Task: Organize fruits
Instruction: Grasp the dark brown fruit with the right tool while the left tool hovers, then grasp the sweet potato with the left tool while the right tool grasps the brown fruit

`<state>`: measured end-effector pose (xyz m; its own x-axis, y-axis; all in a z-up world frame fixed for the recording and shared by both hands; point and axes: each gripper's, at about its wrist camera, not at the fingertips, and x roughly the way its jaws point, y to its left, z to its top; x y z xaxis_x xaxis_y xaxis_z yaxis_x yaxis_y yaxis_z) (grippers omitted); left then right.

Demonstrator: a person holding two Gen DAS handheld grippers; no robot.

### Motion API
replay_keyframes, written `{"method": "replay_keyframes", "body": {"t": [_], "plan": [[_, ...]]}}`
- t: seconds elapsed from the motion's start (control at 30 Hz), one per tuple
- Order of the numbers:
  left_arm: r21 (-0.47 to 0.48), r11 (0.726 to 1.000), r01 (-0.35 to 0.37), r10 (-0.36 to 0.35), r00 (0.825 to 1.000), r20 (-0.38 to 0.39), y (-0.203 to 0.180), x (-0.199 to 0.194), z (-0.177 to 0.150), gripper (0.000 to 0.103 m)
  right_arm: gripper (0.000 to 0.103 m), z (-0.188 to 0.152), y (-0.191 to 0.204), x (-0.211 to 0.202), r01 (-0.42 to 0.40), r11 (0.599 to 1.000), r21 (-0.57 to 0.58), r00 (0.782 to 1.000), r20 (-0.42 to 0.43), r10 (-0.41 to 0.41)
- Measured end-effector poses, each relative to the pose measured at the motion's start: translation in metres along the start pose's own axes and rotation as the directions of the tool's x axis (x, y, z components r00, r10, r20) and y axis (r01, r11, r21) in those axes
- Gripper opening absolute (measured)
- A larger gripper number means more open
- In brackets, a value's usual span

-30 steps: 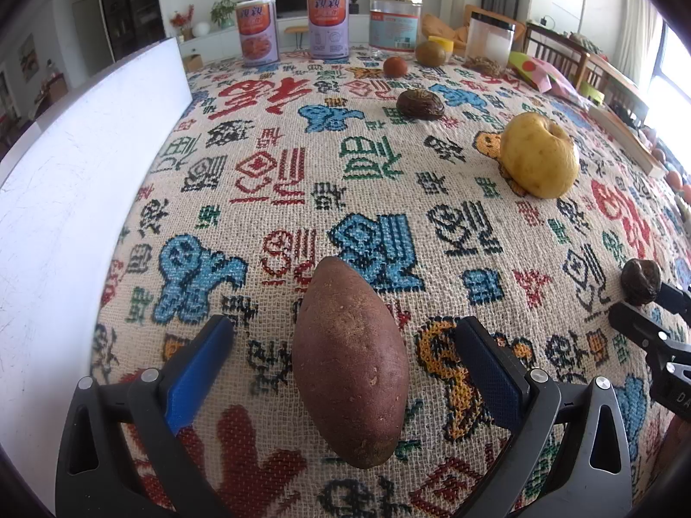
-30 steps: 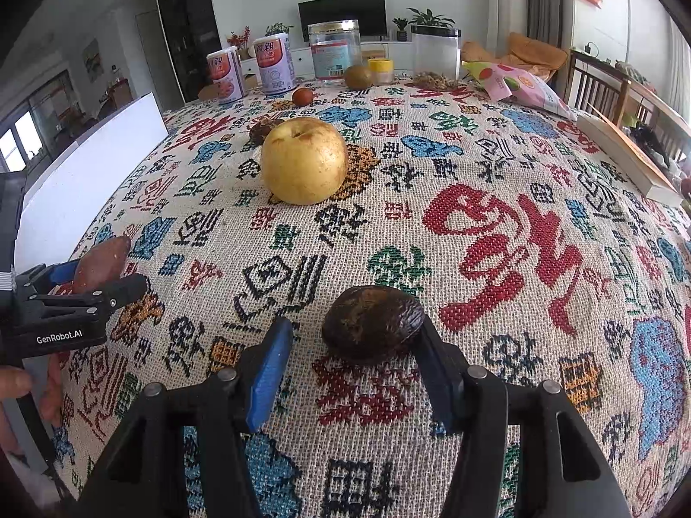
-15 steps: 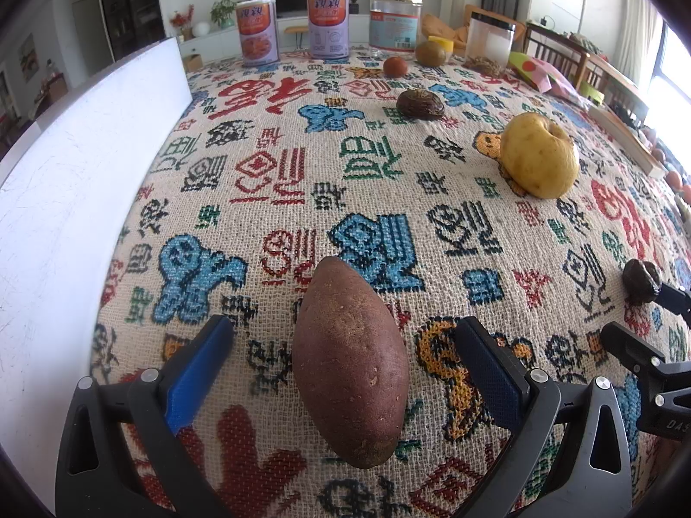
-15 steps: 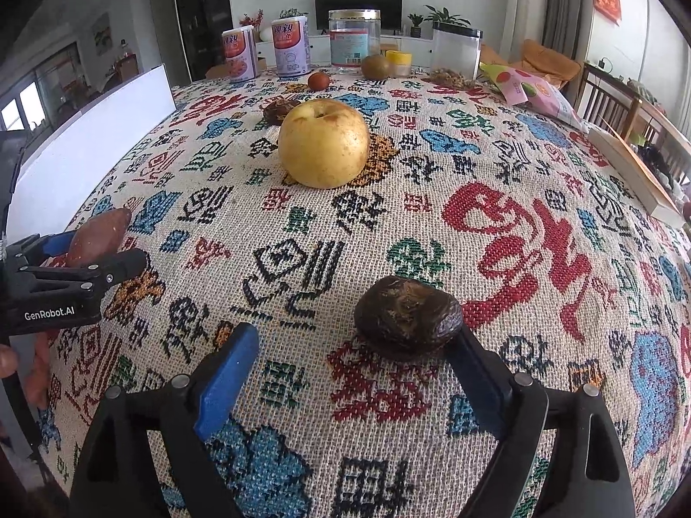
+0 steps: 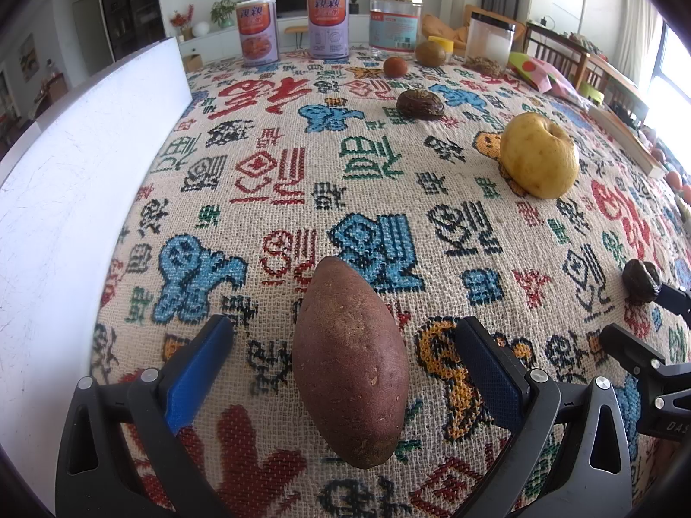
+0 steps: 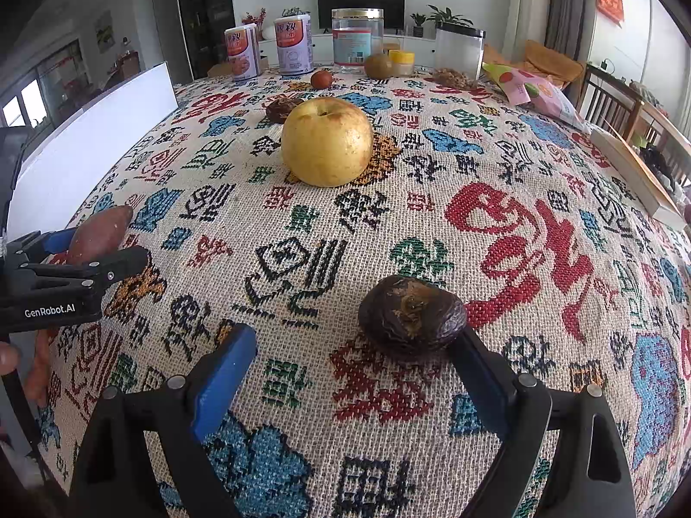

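My right gripper (image 6: 352,377) is opening: a second ago its blue pads sat much closer around the dark wrinkled oval fruit (image 6: 412,317), and now the left pad stands well clear while the right one is just beside the fruit at about 3 o'clock of it. The fruit rests on the woven patterned tablecloth (image 6: 496,181), so I judge it placed and released here. My left gripper (image 5: 341,369) has not changed: jaws wide, the reddish-brown tapered sweet potato (image 5: 350,364) lying loose between them, touching neither pad. The smooth yellow round apple (image 6: 327,140) sits at 12 o'clock from my right gripper, well apart. The dark fruit's skin looks leathery and creased, likely soft; the sweet potato looks matte and firm; the cloth is coarse and grippy.
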<state>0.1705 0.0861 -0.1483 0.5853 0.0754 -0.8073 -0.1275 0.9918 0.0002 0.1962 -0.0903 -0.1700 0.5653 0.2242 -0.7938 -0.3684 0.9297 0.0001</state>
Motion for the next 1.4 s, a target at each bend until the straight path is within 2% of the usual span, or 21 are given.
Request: {"method": "replay_keyframes", "body": {"t": [0.37, 0.43, 0.5, 0.53, 0.6, 0.73, 0.8, 0.83, 0.87, 0.9, 0.93, 0.97, 1.0, 1.03, 1.1, 1.13, 1.17, 1.27, 1.4], "plan": [[-0.002, 1.0, 0.005, -0.005, 1.0, 0.0, 0.0, 0.0, 0.0, 0.102, 0.091, 0.0, 0.0, 0.0, -0.001, 1.0, 0.0, 1.0, 0.0, 0.001], [-0.001, 0.998, 0.065, -0.065, 0.998, -0.003, 0.003, -0.003, 0.0, 0.102, 0.091, 0.0, 0.0, -0.001, -0.002, 1.0, 0.0, 1.0, 0.001, 0.002], [-0.016, 0.978, 0.208, -0.208, 0.978, -0.004, 0.015, -0.008, 0.002, 0.102, 0.091, -0.001, 0.0, -0.002, -0.015, 1.0, 0.006, 1.0, 0.007, 0.015], [-0.044, 0.966, 0.253, -0.254, 0.967, -0.004, 0.022, -0.01, 0.002, 0.102, 0.091, -0.002, -0.002, -0.003, -0.028, 0.999, 0.018, 1.0, 0.015, 0.027], [-0.075, 0.956, 0.283, -0.284, 0.959, -0.011, 0.029, -0.012, 0.002, 0.101, 0.091, -0.003, -0.009, -0.007, -0.067, 0.996, 0.063, 0.997, 0.032, 0.065], [-0.035, 0.965, 0.259, -0.26, 0.965, -0.04, 0.013, -0.009, 0.007, 0.101, 0.091, -0.004, -0.024, -0.012, -0.154, 0.976, 0.155, 0.987, 0.064, 0.145], [0.009, 0.983, 0.181, -0.18, 0.982, -0.062, 0.0, -0.006, 0.009, 0.098, 0.091, -0.004, -0.028, -0.014, -0.179, 0.968, 0.177, 0.983, 0.08, 0.167], [0.04, 0.992, 0.12, -0.117, 0.99, -0.073, -0.007, -0.003, 0.01, 0.094, 0.091, -0.004, -0.029, -0.016, -0.186, 0.965, 0.183, 0.981, 0.092, 0.172], [0.073, 0.996, 0.054, -0.049, 0.996, -0.072, -0.013, -0.003, 0.008, 0.083, 0.091, -0.004, -0.029, -0.019, -0.189, 0.965, 0.184, 0.98, 0.104, 0.172], [0.089, 0.995, 0.047, -0.042, 0.998, -0.056, -0.017, -0.007, 0.007, 0.072, 0.09, -0.004, -0.029, -0.021, -0.186, 0.965, 0.183, 0.979, 0.114, 0.168], [0.088, 0.994, 0.063, -0.059, 0.997, -0.056, -0.02, -0.009, 0.005, 0.067, 0.09, -0.004, -0.029, -0.022, -0.177, 0.968, 0.18, 0.98, 0.119, 0.157], [0.085, 0.995, 0.05, -0.046, 0.998, -0.051, -0.021, -0.013, 0.002, 0.058, 0.087, -0.004, -0.029, -0.023, -0.163, 0.971, 0.176, 0.982, 0.119, 0.144], [0.084, 0.996, 0.035, -0.032, 0.999, -0.041, -0.022, -0.016, 0.0, 0.042, 0.081, -0.004, -0.028, -0.023, -0.153, 0.973, 0.17, 0.984, 0.115, 0.135], [0.086, 0.996, 0.035, -0.032, 0.999, -0.036, -0.022, -0.018, -0.002, 0.042, 0.078, -0.003, -0.026, -0.021, -0.138, 0.977, 0.162, 0.987, 0.105, 0.122], [0.066, 0.996, 0.058, -0.056, 0.998, -0.033, -0.019, -0.021, -0.005, 0.042, 0.061, -0.003, -0.02, -0.013, -0.097, 0.986, 0.137, 0.994, 0.063, 0.088], [0.041, 0.996, 0.076, -0.075, 0.997, -0.033, -0.015, -0.022, -0.006, 0.041, 0.056, -0.002, -0.018, -0.012, -0.064, 0.991, 0.122, 0.996, 0.063, 0.056], [0.009, 0.995, 0.1, -0.099, 0.994, -0.033, -0.008, -0.024, -0.007, 0.041, 0.036, -0.001, -0.018, -0.012, -0.055, 0.992, 0.115, 0.997, 0.065, 0.048], [-0.1, 0.973, 0.209, -0.21, 0.978, -0.002, 0.01, -0.038, -0.011, 0.041, 0.035, -0.003, -0.019, -0.018, -0.071, 0.991, 0.115, 0.994, 0.085, 0.061], [-0.142, 0.951, 0.273, -0.266, 0.962, 0.068, 0.028, -0.08, -0.012, 0.041, 0.035, -0.003, -0.015, -0.035, -0.174, 0.979, 0.104, 0.975, 0.154, 0.157]]}}
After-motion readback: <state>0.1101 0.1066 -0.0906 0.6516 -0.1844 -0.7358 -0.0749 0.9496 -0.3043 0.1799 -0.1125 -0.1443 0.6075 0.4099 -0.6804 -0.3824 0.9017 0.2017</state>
